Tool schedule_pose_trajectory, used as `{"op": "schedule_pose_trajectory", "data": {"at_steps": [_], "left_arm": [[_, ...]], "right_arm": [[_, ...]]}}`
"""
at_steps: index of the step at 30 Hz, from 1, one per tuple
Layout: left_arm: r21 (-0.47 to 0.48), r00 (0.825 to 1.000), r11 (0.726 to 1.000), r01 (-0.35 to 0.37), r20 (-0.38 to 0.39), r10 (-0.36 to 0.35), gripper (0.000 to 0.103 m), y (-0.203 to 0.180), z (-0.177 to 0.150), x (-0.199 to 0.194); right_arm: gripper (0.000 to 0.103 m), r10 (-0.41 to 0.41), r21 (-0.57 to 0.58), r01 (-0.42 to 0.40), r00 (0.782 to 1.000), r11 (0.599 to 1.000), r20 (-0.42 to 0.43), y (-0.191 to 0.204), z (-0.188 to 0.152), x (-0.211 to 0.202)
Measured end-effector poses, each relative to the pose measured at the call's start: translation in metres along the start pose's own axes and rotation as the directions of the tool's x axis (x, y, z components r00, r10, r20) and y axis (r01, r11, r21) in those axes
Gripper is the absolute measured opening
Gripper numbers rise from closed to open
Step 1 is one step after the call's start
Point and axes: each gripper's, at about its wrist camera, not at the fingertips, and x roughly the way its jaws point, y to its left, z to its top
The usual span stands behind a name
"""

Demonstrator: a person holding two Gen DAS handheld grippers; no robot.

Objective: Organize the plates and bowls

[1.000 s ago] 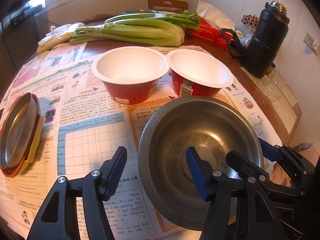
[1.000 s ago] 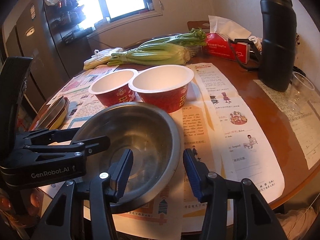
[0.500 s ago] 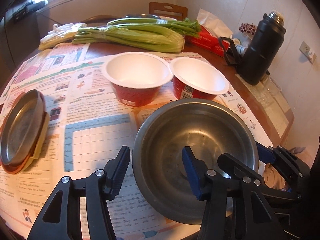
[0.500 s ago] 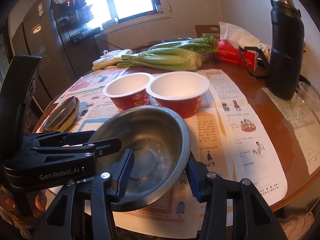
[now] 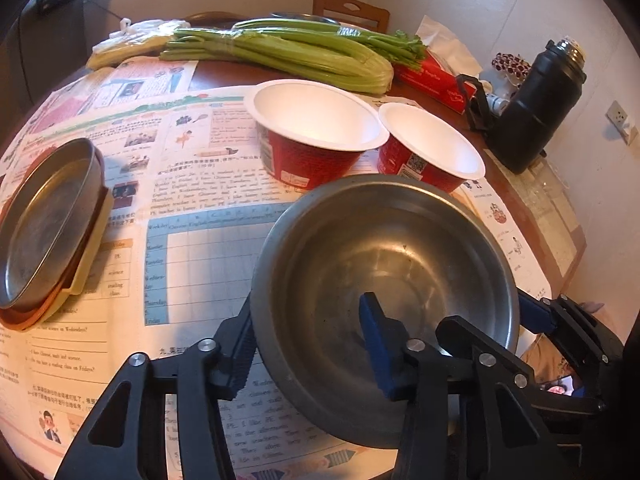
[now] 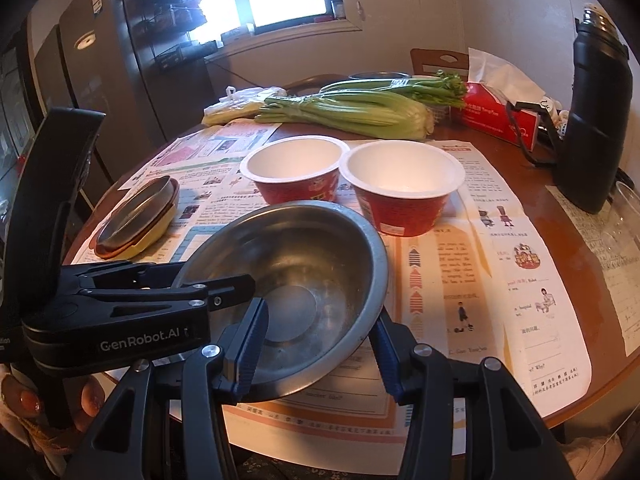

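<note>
Both grippers (image 5: 308, 344) (image 6: 318, 346) straddle the steel bowl's (image 5: 384, 248) rim, left closing, right clamped; uneven pull could tip it

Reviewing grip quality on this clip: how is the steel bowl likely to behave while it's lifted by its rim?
The steel bowl looks rigid and thin-walled, so probably light. Its polished rim may slip between the pads. The left gripper, jaws closing, and the right gripper straddle opposite sides of the rim, which should limit tilting.
</note>
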Motion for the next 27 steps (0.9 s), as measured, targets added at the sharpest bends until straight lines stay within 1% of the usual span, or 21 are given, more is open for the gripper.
{"op": "schedule_pose_trajectory", "data": {"at_steps": [2, 9, 12, 14, 16, 21, 27], "left_arm": [[-0.005, 1.000, 1.000, -0.004, 0.008, 0.004, 0.047, 0.003, -0.001, -0.003], [-0.030, 0.998, 0.999, -0.033, 0.050, 0.034, 0.047, 0.018, -0.004, -0.024], [-0.052, 0.998, 0.998, -0.032, 0.054, 0.035, 0.048, 0.027, -0.006, -0.027], [-0.057, 0.997, 0.997, -0.046, 0.057, 0.049, 0.049, 0.031, -0.008, -0.029], [-0.059, 0.996, 0.996, -0.060, 0.057, 0.063, 0.050, 0.034, -0.009, -0.029], [-0.071, 0.997, 0.996, -0.053, 0.051, 0.057, 0.050, 0.043, -0.012, -0.028], [-0.049, 0.997, 0.997, -0.059, 0.053, 0.061, 0.050, 0.041, -0.014, -0.026]], "right_arm": [[0.051, -0.007, -0.010, 0.007, 1.000, 1.000, 0.004, 0.005, 0.001, 0.000], [0.051, 0.024, -0.038, -0.024, 1.000, 0.999, 0.020, 0.022, 0.006, -0.001], [0.051, 0.038, -0.056, -0.037, 0.999, 0.998, 0.016, 0.031, 0.008, 0.002], [0.051, 0.021, -0.080, -0.021, 1.000, 0.997, 0.009, 0.039, 0.007, 0.007], [0.051, 0.030, -0.088, -0.030, 1.000, 0.996, 0.000, 0.044, 0.006, 0.011], [0.051, 0.049, -0.085, -0.052, 0.998, 0.995, -0.029, 0.048, 0.005, 0.020], [0.051, 0.062, -0.065, -0.066, 0.997, 0.996, -0.055, 0.046, 0.004, 0.025]]}}
